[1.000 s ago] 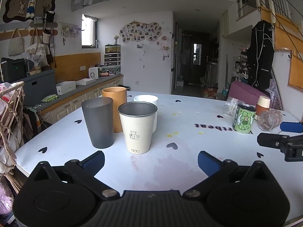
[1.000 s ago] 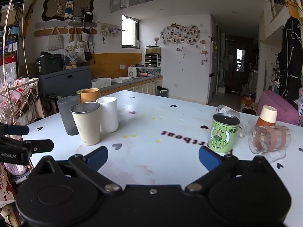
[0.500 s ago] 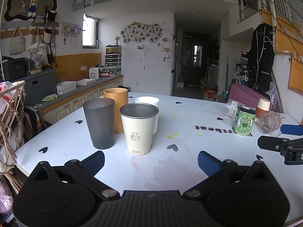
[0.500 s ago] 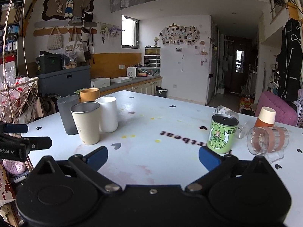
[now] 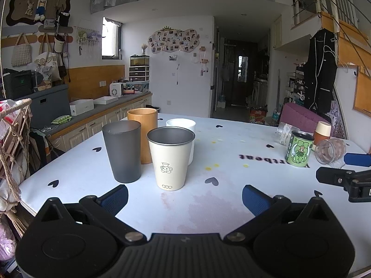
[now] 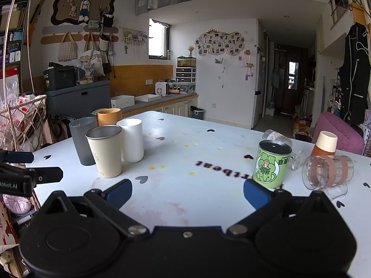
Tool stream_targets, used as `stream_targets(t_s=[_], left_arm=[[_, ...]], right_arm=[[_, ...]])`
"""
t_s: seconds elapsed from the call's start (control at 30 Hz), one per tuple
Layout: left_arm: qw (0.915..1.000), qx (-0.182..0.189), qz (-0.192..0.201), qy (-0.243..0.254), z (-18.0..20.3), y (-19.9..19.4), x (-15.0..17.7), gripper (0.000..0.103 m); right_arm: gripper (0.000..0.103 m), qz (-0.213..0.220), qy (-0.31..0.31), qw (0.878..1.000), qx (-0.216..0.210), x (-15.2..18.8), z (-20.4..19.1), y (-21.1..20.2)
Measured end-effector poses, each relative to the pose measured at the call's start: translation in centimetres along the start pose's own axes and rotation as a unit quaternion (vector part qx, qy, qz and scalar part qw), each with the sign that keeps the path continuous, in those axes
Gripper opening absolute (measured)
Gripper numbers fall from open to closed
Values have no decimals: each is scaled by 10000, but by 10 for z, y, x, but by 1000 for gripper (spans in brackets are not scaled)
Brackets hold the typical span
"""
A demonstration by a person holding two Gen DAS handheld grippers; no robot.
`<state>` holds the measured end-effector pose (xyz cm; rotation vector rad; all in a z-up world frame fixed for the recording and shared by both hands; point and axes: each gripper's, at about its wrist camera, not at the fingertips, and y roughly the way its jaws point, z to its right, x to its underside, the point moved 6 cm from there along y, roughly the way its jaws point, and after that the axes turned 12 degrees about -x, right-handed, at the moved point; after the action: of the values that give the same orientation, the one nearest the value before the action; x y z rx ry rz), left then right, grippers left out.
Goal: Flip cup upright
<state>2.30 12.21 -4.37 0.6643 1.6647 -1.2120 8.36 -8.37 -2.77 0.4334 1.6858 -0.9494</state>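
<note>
While both tools hover low over the white table (image 6: 208, 143), the right gripper (image 6: 187, 191) has its blue-padded fingers (image 6: 119, 192) spread wide with nothing between them. Ahead of it and to its right, a clear glass mug with brownish bands (image 6: 328, 172) lies on its side, mouth turned toward the gripper and its handle resting on the tabletop. Just left of that mug, close in front of the right finger, a green cartoon-printed can (image 6: 271, 164) stands with its dark flat end up. Behind the can another clear glass (image 6: 276, 136) lies tipped over, and behind the mug an orange cup with a cream base (image 6: 324, 144) stands inverted.

The left gripper (image 5: 184, 198) is likewise spread apart and holds nothing. Directly ahead of it stands an upright cluster: a cream steel-lined cup with a small cartoon (image 5: 171, 157), a grey tumbler (image 5: 122, 153) to its left, a wooden cup (image 5: 143, 132) and a white cup (image 5: 183, 134) behind. From this view the banded mug (image 5: 330, 150) is far off to the right, beyond the other gripper's tips (image 5: 340, 178).
</note>
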Motion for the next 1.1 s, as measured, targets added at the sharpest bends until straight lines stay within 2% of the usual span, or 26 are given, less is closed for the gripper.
stream_targets(t_s=[1.1], left_arm=[[10000,-5,-1,-19,-2,0,-2,103]], right_arm=[[103,9,-9,10000,2,0,0,0]])
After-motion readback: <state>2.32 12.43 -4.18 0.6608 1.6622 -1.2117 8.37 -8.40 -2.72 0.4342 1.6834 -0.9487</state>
